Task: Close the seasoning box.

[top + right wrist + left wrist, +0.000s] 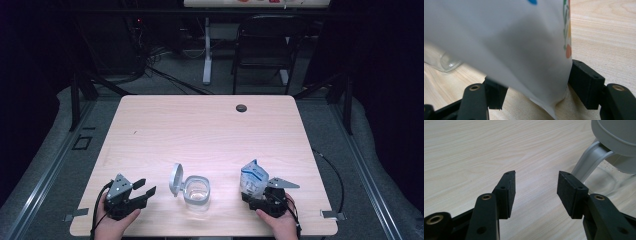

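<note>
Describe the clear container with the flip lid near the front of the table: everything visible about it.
The container is a small clear, glass-like jar with rounded corners, standing upright on the wooden table between the two tools. Its grey plastic-looking lid is swung open on a hinge at the jar's left side and stands nearly on edge. Whether anything is inside cannot be told. In the left gripper view the hinge arm and lid lie just beyond the open jaws, untouched. Nothing touches the container but the table.

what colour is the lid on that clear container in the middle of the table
Light grey. The lid stands flipped open on the clear container; the left gripper view shows it best.
</note>
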The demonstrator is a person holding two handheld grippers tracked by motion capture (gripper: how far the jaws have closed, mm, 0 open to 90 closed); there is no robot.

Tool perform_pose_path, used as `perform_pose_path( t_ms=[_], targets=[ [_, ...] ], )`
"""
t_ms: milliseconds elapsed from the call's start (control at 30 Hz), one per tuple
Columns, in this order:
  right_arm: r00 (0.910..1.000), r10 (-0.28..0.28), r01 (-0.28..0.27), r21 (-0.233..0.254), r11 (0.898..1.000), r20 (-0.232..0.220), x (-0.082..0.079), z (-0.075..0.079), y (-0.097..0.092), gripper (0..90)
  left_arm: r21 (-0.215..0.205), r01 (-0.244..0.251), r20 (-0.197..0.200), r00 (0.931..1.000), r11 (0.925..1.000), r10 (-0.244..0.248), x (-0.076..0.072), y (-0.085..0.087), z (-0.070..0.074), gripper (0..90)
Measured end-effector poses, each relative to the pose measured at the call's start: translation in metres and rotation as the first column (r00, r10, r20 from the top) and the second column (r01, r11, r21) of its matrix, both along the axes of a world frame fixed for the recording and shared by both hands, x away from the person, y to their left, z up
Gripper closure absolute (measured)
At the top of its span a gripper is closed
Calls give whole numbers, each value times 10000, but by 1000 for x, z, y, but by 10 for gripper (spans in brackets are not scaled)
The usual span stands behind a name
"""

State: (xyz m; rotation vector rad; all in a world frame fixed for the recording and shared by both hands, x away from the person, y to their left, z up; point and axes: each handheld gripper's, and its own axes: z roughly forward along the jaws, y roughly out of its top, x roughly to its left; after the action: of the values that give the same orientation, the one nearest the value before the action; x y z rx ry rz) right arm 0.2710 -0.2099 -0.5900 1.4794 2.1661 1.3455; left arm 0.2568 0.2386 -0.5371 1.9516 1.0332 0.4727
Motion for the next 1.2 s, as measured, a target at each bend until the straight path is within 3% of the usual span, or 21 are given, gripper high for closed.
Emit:
perform_pose_path(
  t_ms=[1200],
  targets=[
    [9996,214,-207,-369,9991,178,0,3,0,418,-8,6,8,10000,10000,-6,0,0,-1,497]
  ],
)
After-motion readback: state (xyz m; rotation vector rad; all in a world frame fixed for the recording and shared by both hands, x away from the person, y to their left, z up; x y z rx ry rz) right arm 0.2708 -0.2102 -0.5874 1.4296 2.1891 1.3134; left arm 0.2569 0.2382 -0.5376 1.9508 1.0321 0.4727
